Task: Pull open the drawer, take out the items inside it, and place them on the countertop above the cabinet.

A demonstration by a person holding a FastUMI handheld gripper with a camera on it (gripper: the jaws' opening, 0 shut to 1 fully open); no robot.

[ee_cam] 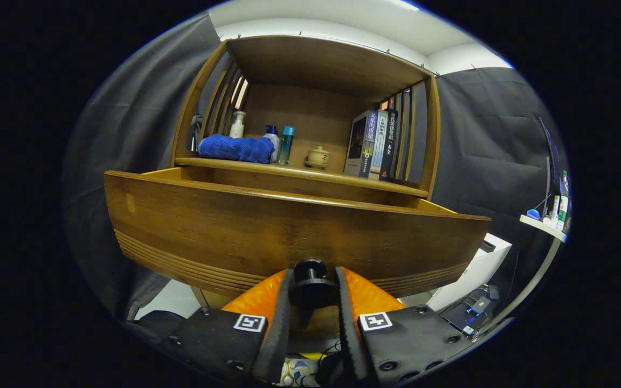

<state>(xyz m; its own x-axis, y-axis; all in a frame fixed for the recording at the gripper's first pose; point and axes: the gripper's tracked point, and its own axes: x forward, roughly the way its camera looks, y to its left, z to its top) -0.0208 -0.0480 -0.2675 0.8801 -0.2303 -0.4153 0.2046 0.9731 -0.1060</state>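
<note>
A wooden drawer (267,226) stands pulled well out of the cabinet, its broad front panel facing me. On the panel's lower middle sits a dark round knob (311,280). My gripper (313,283) is shut on that knob, one finger pressing on each side. The drawer's inside is hidden behind its front panel. Above it runs the wooden countertop (337,177), carrying a folded blue towel (235,148), a white pump bottle (237,125), a white bottle with a blue cap (272,141), a slim teal bottle (286,144), a small lidded ceramic jar (318,157) and upright books (372,144).
A wooden hutch (321,59) with slatted sides roofs the countertop. To the right stand a white box (477,267), cables and small devices (475,310) on the floor, and a white side shelf (545,226) holding small bottles. Black cloth hangs on both sides.
</note>
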